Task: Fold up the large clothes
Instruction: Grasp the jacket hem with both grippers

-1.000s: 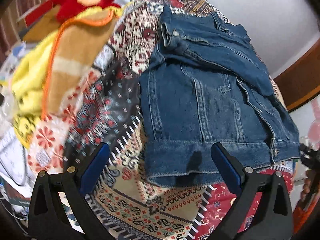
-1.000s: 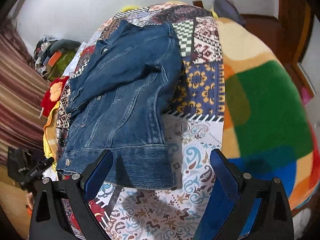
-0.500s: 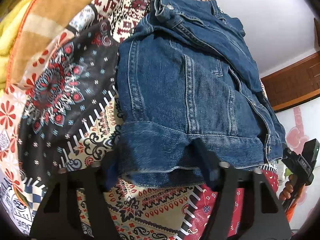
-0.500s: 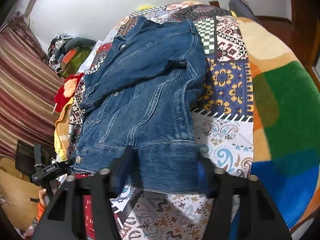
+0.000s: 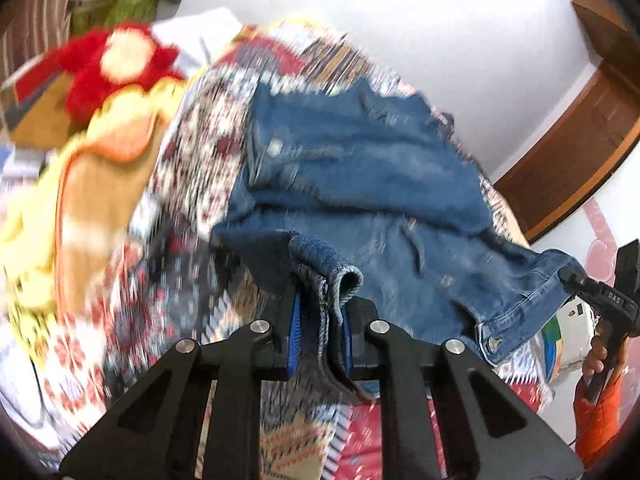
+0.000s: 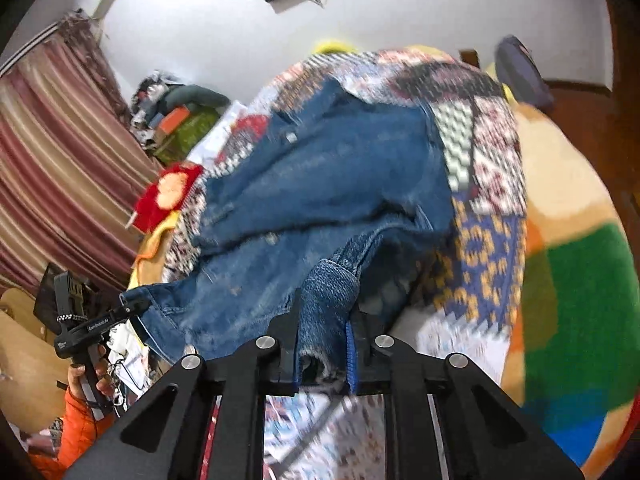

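Note:
A blue denim jacket (image 5: 360, 184) lies on a patterned bedspread (image 5: 192, 168), with its near hem lifted off the bed. My left gripper (image 5: 320, 320) is shut on the left part of the hem, denim bunched between its blue pads. My right gripper (image 6: 324, 344) is shut on the right part of the hem of the jacket (image 6: 320, 184). Each gripper also shows in the other's view, the right one (image 5: 596, 292) and the left one (image 6: 100, 324), at the jacket's far corner. Both views are motion-blurred.
A red and yellow plush toy (image 5: 116, 60) and a yellow-orange blanket (image 5: 92, 184) lie left of the jacket. A green, orange and blue blanket (image 6: 572, 288) lies on the right. A striped curtain (image 6: 52, 184) and a clutter pile (image 6: 176, 116) stand at the far left.
Both grippers have shut on the jacket's near hem and lifted it off the bedspread. One second ago both were open over the hem.

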A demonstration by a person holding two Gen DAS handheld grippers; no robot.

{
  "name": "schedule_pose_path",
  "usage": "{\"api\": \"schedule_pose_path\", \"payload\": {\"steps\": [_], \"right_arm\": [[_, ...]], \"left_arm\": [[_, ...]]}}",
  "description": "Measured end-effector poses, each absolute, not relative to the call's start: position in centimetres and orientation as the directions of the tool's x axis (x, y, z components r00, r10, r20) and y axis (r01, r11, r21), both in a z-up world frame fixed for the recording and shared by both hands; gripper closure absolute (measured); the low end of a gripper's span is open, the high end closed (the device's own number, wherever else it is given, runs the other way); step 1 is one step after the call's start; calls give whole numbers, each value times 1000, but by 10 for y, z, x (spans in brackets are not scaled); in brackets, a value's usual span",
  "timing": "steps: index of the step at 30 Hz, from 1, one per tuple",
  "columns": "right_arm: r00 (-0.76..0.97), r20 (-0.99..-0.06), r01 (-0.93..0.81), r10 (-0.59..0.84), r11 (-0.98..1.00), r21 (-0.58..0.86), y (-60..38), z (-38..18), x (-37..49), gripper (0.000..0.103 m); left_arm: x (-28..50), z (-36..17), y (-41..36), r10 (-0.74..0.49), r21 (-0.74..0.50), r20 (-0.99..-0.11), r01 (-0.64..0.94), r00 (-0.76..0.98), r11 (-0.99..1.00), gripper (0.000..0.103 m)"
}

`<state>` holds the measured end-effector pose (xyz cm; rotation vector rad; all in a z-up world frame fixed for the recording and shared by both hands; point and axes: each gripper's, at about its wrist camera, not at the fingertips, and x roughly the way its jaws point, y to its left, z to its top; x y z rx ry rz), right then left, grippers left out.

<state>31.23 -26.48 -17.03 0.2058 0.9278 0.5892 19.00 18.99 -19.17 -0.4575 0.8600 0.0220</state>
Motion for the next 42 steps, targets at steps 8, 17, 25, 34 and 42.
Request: {"api": "schedule_pose_path", "payload": {"steps": [8, 17, 25, 34, 42], "right_arm": [[543, -634, -443, 550, 830, 340, -241, -119, 363, 93], [636, -575, -396, 515, 857, 330, -229, -93, 458, 93], [629, -631, -333, 455, 890, 310, -194, -134, 559, 93], [494, -763, -205, 417, 909, 364, -187, -241, 644, 93], [475, -782, -270, 404, 913, 307, -188, -248, 646, 93]], "left_arm": [[250, -127, 207, -137, -376, -630, -146, 765, 915, 89], [327, -107, 231, -60, -336, -592, -178, 804, 925, 89], [414, -140, 249, -28, -285, -649, -209, 760, 936, 89], [480, -221, 279, -54, -307, -756, -281, 652, 909, 88], [503, -280, 289, -102, -320, -835, -327, 541, 889, 82]]}}
